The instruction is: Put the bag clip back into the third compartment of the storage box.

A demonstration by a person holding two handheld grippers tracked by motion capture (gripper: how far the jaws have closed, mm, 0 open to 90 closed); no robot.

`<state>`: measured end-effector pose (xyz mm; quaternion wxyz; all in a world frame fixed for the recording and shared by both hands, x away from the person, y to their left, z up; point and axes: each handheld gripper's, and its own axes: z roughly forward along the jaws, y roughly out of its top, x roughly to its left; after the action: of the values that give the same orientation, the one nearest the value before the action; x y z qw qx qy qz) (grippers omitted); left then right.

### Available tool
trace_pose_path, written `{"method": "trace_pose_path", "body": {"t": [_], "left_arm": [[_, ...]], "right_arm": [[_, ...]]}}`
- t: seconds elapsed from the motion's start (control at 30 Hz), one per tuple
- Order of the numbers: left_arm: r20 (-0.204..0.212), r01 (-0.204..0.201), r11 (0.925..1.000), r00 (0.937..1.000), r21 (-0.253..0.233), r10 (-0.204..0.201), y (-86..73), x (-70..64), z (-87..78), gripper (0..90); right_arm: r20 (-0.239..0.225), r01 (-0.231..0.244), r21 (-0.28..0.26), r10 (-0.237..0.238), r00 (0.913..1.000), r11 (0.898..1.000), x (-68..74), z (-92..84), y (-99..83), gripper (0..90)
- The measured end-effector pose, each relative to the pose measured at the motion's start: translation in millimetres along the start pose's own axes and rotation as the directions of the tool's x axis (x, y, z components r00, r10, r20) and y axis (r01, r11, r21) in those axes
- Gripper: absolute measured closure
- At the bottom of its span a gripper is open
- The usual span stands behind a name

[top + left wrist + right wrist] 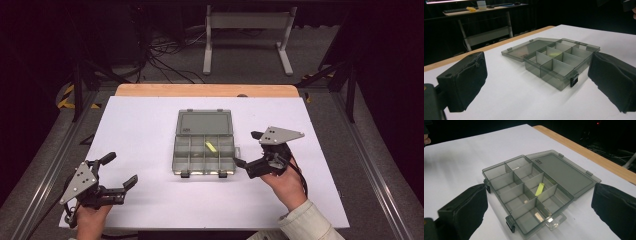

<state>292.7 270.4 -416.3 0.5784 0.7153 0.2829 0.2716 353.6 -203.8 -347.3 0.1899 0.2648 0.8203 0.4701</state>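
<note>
A smoky grey plastic compartment box (200, 156) lies in the middle of the white table with its lid (204, 123) folded flat away from me. A small yellow-green strip (211, 147) leans inside one of its far-row compartments (539, 189). My right gripper (247, 149) hovers just right of the box, jaws wide apart and empty, pointing at the box (524, 195). My left gripper (120, 170) rests near the front left corner of the table, also open and empty, aimed across the table at the box (554, 62).
The white table top (140, 200) has a wooden strip (205, 90) along its far edge. Metal frame rails run along both sides. A grey stand (247, 35) and loose cables (165, 55) lie on the floor beyond.
</note>
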Motion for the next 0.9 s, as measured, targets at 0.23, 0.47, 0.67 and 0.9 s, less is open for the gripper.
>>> {"method": "trace_pose_path", "body": {"t": [0.23, 0.47, 0.67, 0.9], "left_arm": [[0.000, -0.001, 1.0000, 1.0000, -0.001, 0.001, 0.0, -0.1, 0.3, 3.0], [0.003, 0.000, 1.0000, 1.0000, 0.001, 0.000, 0.1, -0.4, -0.4, 3.0], [0.003, -0.001, 1.0000, 1.0000, -0.002, 0.001, 0.0, -0.7, -0.2, 3.0], [0.011, 0.000, 1.0000, 0.9999, 0.000, 0.000, 0.0, -0.5, -0.5, 2.9]], "right_arm": [[0.014, -0.017, -0.031, 0.017, 0.9997, 0.999, -1.1, -15.4, -17.8, 0.6], [0.039, -0.053, -0.068, 0.056, 0.9977, 0.996, -7.3, -31.9, -36.5, 0.5], [0.060, -0.066, -0.092, 0.072, 0.9956, 0.994, -13.9, -41.8, -55.1, 0.5], [0.067, -0.072, -0.125, 0.081, 0.9945, 0.990, -16.1, -50.7, -75.6, 0.5]]}}
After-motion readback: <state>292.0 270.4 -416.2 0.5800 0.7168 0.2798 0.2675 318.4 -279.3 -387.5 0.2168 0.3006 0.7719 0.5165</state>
